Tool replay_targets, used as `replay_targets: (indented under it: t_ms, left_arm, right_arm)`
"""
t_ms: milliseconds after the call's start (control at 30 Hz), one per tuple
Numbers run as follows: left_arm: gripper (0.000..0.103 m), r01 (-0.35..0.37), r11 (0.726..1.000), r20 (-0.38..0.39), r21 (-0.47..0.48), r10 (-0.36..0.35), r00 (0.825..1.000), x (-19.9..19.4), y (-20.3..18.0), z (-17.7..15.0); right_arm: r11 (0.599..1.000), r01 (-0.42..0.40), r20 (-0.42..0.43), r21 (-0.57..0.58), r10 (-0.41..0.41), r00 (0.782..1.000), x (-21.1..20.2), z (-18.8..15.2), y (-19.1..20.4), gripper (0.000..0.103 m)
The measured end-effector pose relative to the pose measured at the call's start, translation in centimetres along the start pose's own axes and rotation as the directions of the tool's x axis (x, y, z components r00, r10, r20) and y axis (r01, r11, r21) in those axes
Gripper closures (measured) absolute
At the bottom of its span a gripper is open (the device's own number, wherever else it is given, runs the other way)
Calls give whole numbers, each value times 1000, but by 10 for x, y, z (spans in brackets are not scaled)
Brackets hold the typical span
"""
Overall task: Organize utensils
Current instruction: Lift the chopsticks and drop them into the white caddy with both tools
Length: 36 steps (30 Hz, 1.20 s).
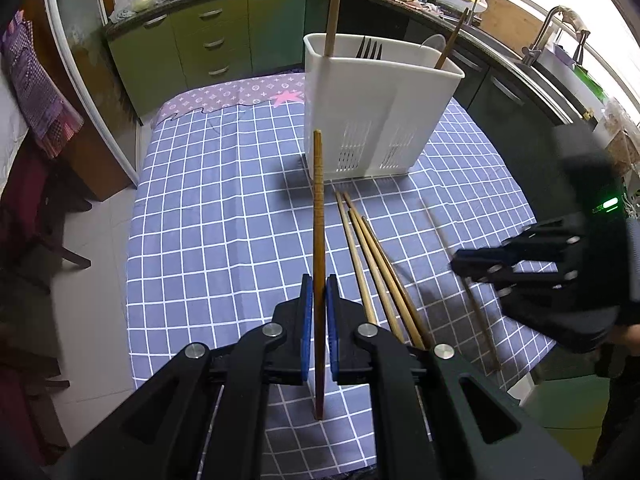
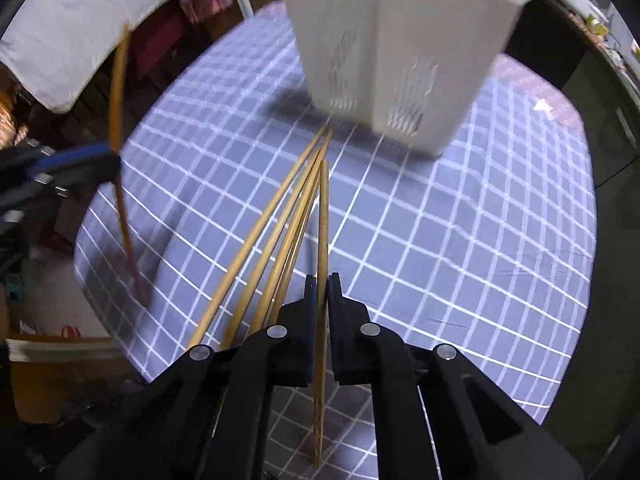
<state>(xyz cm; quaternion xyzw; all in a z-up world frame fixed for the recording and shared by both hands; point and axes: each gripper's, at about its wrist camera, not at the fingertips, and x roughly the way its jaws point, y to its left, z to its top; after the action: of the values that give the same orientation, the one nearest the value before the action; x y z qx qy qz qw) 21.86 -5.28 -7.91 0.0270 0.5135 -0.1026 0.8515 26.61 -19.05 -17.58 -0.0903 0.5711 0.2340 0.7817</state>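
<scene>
My left gripper (image 1: 319, 292) is shut on a dark brown chopstick (image 1: 318, 220) that points toward the white utensil holder (image 1: 380, 120). The holder stands on the checked tablecloth (image 1: 224, 200) with a black fork (image 1: 368, 48), a white spoon (image 1: 434, 44) and two chopsticks in it. Several bamboo chopsticks (image 1: 372, 264) lie loose in front of it. My right gripper (image 2: 322, 284) is shut on a light bamboo chopstick (image 2: 323, 220), beside the loose chopsticks (image 2: 272, 236). The right wrist view also has the left gripper (image 2: 80, 160) at the left with its chopstick (image 2: 117, 96), and the holder (image 2: 400, 60).
The table is small, with its edges close on every side and tiled floor (image 1: 92, 240) to the left. Green kitchen cabinets (image 1: 224, 40) and a counter with a sink (image 1: 552, 56) run behind and to the right. The right gripper (image 1: 460, 266) hovers at the table's right side.
</scene>
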Motion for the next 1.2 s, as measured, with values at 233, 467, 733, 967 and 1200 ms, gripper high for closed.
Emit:
replay_targets:
  t_ms: [233, 467, 733, 967, 1200]
  left_arm:
    - [96, -2, 1000, 8, 12, 1, 1000, -5, -2, -1]
    - [96, -5, 1000, 39, 21, 4, 999, -17, -3, 0]
    - [96, -10, 999, 56, 39, 8, 998, -23, -9, 1]
    - [96, -4, 999, 80, 42, 0, 997, -33, -9, 6]
    - [96, 6, 999, 105, 54, -12, 994, -42, -15, 19]
  right_arm:
    - [999, -15, 161, 36, 9, 987, -72, -19, -23, 96]
    - [998, -17, 258, 68, -2, 966, -112, -33, -41, 96]
    - [997, -14, 281, 73, -7, 960, -117, -38, -43, 96]
    - [997, -17, 286, 76, -5, 958, -120, -40, -44, 96]
    - [997, -9, 305, 76, -15, 952, -130, -33, -42, 96]
